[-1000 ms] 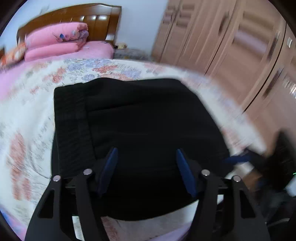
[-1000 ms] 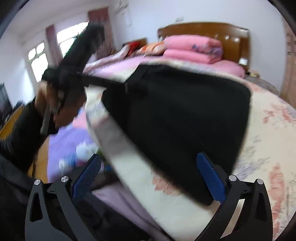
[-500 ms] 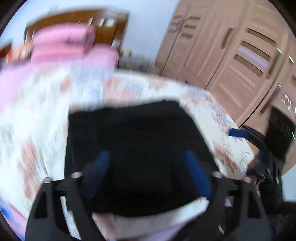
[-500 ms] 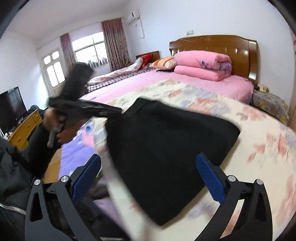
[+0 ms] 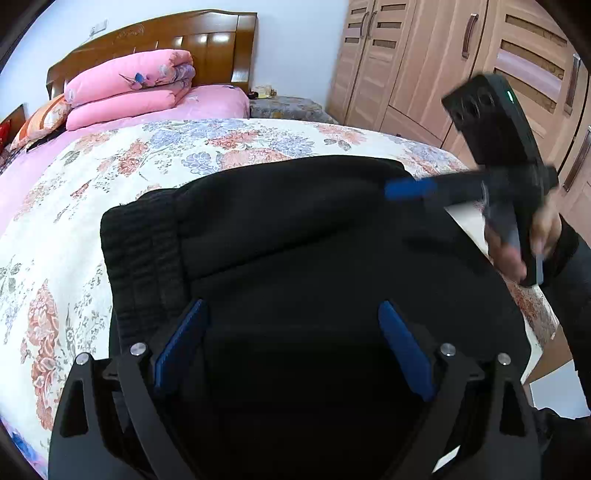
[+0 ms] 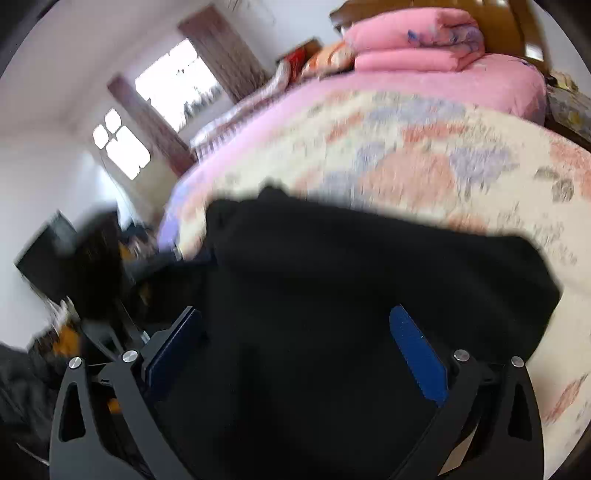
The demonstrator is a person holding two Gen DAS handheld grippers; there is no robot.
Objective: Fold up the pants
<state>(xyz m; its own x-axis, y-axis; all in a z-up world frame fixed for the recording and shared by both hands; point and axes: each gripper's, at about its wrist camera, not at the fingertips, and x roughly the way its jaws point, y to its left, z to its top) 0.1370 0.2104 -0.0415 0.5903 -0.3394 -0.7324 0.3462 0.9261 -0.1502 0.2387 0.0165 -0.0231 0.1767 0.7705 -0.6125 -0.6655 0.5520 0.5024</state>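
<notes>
The black pants (image 5: 303, 243) lie folded in a thick rectangle on the floral bedspread (image 5: 110, 166), ribbed waistband (image 5: 144, 258) at the left. My left gripper (image 5: 291, 317) hovers open over their near part, with only the cloth below between its blue pads. In the same view my right gripper (image 5: 410, 189), held in a hand (image 5: 513, 254), reaches over the pants' far right corner. The right wrist view is blurred. It shows the pants (image 6: 369, 280) under my open right gripper (image 6: 295, 325), with the left gripper a dark blur at the left.
Folded pink quilts (image 5: 129, 85) and a wooden headboard (image 5: 207, 33) stand at the bed's far end. Wooden wardrobe doors (image 5: 424, 62) line the right side. The bed's edge (image 5: 532, 325) drops off just right of the pants. A window (image 6: 177, 88) is at the far left.
My right gripper has swung in from beside the bed to over the pants' right corner, and its view now blurs. My left gripper has steadied over the near part. Both stay open.
</notes>
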